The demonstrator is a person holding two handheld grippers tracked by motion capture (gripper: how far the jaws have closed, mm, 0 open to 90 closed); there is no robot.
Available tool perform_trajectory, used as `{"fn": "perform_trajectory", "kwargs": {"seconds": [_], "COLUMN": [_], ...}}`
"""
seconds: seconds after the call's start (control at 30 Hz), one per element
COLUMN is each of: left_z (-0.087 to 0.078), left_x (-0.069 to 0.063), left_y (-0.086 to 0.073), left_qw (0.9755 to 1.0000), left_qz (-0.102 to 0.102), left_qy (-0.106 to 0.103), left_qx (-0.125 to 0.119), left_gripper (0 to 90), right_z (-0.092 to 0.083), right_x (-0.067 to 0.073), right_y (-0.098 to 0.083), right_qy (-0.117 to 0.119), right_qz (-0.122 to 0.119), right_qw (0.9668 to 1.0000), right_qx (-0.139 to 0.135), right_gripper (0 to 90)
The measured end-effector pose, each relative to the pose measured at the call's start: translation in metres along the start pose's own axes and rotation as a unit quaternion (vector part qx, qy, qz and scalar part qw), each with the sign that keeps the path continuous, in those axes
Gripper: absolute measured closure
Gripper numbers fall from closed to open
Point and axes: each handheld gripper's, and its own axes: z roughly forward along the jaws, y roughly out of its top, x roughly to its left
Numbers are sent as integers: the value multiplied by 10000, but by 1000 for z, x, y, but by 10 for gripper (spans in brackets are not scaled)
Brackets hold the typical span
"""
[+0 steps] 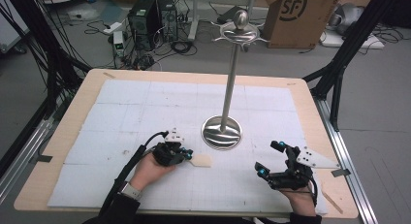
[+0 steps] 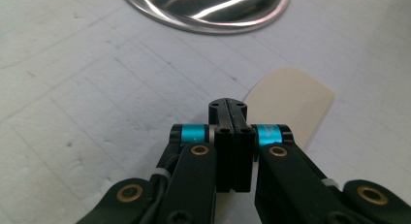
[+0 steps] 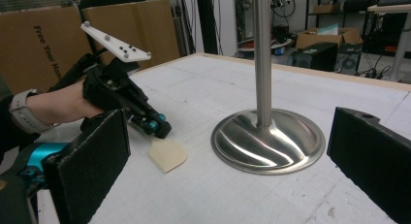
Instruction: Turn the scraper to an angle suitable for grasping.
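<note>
A flat cream-coloured piece (image 1: 202, 160) (image 2: 291, 103) (image 3: 167, 155) lies on the white mat, just left of the round base of a tall metal stand (image 1: 221, 133) (image 2: 203, 10) (image 3: 268, 141). My left gripper (image 1: 186, 153) (image 2: 228, 107) (image 3: 157, 127) is shut, jaws pressed together, with its tip low at the piece's near edge. I see nothing pinched between the jaws. My right gripper (image 1: 270, 159) (image 3: 232, 136) rests near the front right of the mat, open wide and empty. It points toward the stand's base.
The stand's pole rises to a hooked top with a knob (image 1: 241, 30). The white gridded mat (image 1: 121, 122) covers most of the wooden table (image 1: 310, 107). Beyond the table on the floor are a cardboard box (image 1: 300, 13), computer towers (image 1: 150, 15) and cables.
</note>
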Motion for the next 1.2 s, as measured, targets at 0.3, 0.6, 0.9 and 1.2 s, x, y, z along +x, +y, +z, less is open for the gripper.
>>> {"fn": "perform_trajectory", "kwargs": {"seconds": [0.3,0.6,0.9,1.2], "left_z": [-16,-37,-57,-98], "left_x": [-16,-24,-29,0], "left_y": [-16,-42,-63,-71], "left_qw": [9988,9975,9968,9965], "left_qz": [211,267,294,-122], "left_qy": [-427,-652,-721,-21], "left_qx": [101,-92,-202,-829], "left_gripper": [900,900,900,900], "right_z": [0,2,2,2], "right_x": [0,1,1,1], "right_y": [0,-1,-1,-2], "right_qy": [15,21,14,17], "right_qz": [-17,-7,-23,-11], "right_qw": [10000,10000,10000,10000], "right_qx": [0,59,56,59], "right_gripper": [4,4,3,3]}}
